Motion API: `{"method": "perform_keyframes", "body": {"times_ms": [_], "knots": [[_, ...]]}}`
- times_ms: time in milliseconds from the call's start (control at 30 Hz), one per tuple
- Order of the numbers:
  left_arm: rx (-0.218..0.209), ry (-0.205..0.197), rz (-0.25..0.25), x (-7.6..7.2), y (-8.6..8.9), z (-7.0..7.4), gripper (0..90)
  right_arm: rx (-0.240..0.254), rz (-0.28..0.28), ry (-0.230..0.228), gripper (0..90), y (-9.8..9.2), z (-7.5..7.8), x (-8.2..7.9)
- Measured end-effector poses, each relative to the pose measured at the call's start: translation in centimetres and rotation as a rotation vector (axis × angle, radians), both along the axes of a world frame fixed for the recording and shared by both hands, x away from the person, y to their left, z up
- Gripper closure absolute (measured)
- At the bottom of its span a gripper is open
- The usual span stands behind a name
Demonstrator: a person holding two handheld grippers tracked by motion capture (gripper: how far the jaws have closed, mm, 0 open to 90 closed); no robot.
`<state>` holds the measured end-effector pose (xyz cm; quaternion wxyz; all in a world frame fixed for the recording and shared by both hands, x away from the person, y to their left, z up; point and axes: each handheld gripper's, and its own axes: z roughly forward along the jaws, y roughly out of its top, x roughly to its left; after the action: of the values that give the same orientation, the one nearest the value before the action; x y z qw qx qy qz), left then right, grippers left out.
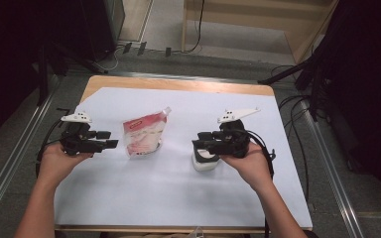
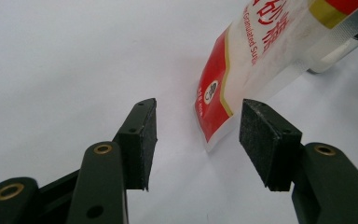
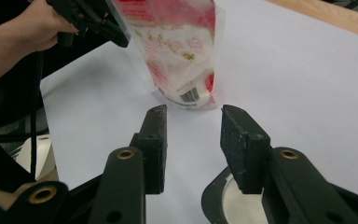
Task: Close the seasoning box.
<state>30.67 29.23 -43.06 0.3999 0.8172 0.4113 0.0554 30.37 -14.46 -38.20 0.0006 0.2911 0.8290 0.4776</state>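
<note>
Red-and-white plastic makes up the sugar pouch [image 1: 145, 135], a stand-up bag with a clear spout corner that stands upright near the middle of the white table sheet [image 1: 168, 198]. In the left gripper view its red lower corner [image 2: 214, 107] lies just ahead of the two black pads, with printed lettering running up the bag; nothing sits between those pads.

To the pouch's left the left gripper [image 1: 110, 139] is held level in the person's left hand [image 1: 59, 158], its tips pointing at the pouch and close beside it without touching. Its jaws stand apart with a clear gap, gripping nothing.

To the pouch's right, well apart from it, the right gripper [image 1: 202, 140] is held in the right hand [image 1: 248, 161] above a small white round container [image 1: 204, 162] that rests on the sheet. In the right gripper view the jaws [image 3: 193, 140] stand at a moderate gap with bare sheet between them, the pouch beyond, and the container's dark rim [image 3: 214, 196] low beneath the right-hand pad. They hold nothing.

A strip of wooden tabletop [image 1: 178, 84] shows beyond the sheet's far edge.
</note>
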Motion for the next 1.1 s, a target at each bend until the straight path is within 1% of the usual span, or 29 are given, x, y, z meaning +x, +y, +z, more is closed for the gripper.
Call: {"method": "perform_keyframes", "body": {"times_ms": [67,133,167,200,300,367,467,667,800,867,933,1000,1033,1100], "knots": [[0.007,-0.002,0.006,0.0,-0.1,-0.1,47.5,0.015,-0.006,0.0,64.9,-0.4,0.2,0.1],[0.016,0.008,0.001,0.0,-0.1,-0.1,47.7,0.021,-0.011,0.007,68.6,-0.9,0.5,0.1],[0.015,0.002,0.008,0.0,-0.2,-0.2,48.0,0.019,-0.008,0.006,70.0,-1.1,0.5,0.2],[0.018,0.0,0.004,0.0,-0.2,-0.2,48.2,0.018,-0.01,0.003,72.4,-1.3,0.6,0.2],[0.016,0.0,0.005,0.0,-0.2,-0.2,48.2,0.025,-0.015,0.002,81.3,-2.0,0.9,0.3],[0.021,-0.001,0.003,0.0,-0.2,-0.2,48.2,0.026,-0.019,0.004,84.6,-2.4,1.0,0.4],[0.019,-0.003,0.001,0.0,-0.2,-0.2,48.1,0.021,-0.039,0.009,89.3,-3.1,1.2,0.7],[0.018,-0.004,0.007,0.1,-0.2,-0.3,48.0,0.025,-0.085,0.017,90.0,-4.8,1.6,1.0],[0.023,-0.007,0.005,0.1,-0.1,-0.3,48.0,0.032,-0.11,0.01,90.0,-5.7,1.7,1.2],[0.017,-0.006,0.006,0.1,-0.1,-0.3,47.8,0.031,-0.126,0.009,90.0,-6.2,1.8,1.2],[0.019,-0.008,0.006,0.1,-0.2,-0.3,47.7,0.03,-0.144,0.002,90.0,-6.7,1.8,1.4],[0.021,-0.008,0.007,0.1,-0.2,-0.3,47.6,0.014,-0.165,-0.004,90.0,-7.2,1.7,1.5],[0.017,-0.008,0.009,0.1,-0.2,-0.3,47.6,0.016,-0.173,-0.002,90.0,-7.5,1.6,1.6],[0.023,-0.002,-0.003,0.1,-0.2,-0.3,47.4,0.02,-0.185,0.003,90.0,-8.0,1.5,1.7]]}}
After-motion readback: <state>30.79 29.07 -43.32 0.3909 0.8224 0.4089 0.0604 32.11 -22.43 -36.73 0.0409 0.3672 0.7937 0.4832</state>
